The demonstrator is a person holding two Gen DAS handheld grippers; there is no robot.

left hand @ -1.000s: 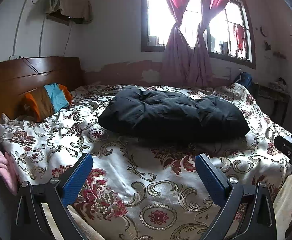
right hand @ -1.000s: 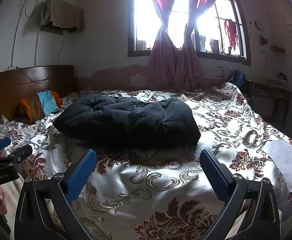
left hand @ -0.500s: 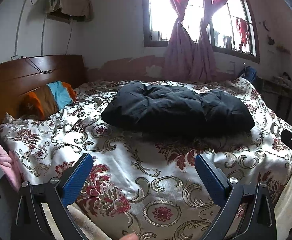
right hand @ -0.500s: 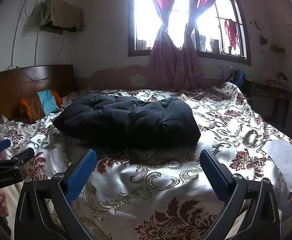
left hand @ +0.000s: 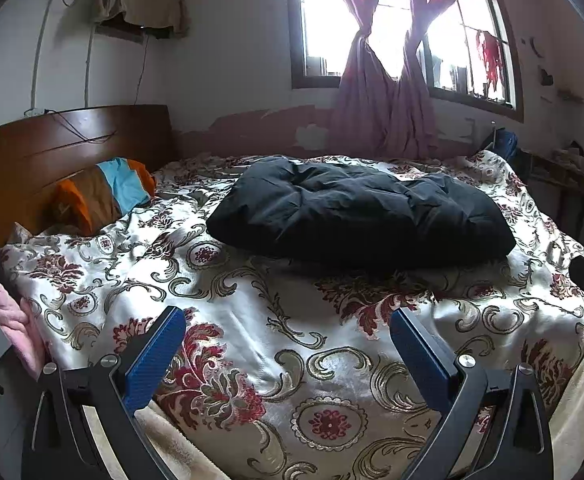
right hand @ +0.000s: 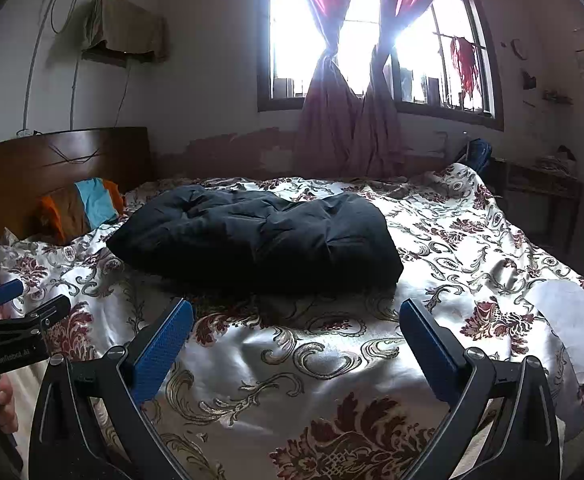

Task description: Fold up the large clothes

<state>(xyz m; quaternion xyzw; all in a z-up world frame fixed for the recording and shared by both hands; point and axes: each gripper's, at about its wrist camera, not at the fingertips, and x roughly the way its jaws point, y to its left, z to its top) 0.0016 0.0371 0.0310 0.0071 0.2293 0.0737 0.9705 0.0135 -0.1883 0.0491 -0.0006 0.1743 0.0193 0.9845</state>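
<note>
A black padded jacket [left hand: 356,212] lies bundled in the middle of a bed covered with a cream floral bedspread [left hand: 251,320], its long axis running left to right across the bed, roughly parallel to the window wall; which end is collar or hem cannot be told from the crumpled folds. In the right wrist view the same jacket [right hand: 255,236] sits slightly left of centre, its rounded right end nearer the camera. The left gripper [left hand: 287,344] hangs over the near edge of the bed with its blue-padded fingers [left hand: 153,356] spread wide apart and nothing between them; the jacket is well ahead of it, beyond the fingertips and a little to the right. The right gripper [right hand: 296,334] is likewise wide open and empty, the jacket ahead of it and not touched. In the right wrist view the left gripper's body shows at the left edge, held by a hand [right hand: 3,404], and bears small white lettering that is too small to read with certainty. An orange, brown and blue pillow [left hand: 103,196] leans against the wooden headboard [left hand: 51,148] to the left. Behind the bed, knotted pink curtains [left hand: 384,92] hang in a bright window. A pale sheet of paper [right hand: 568,320] lies on the bedspread at the right in the right wrist view.
</note>
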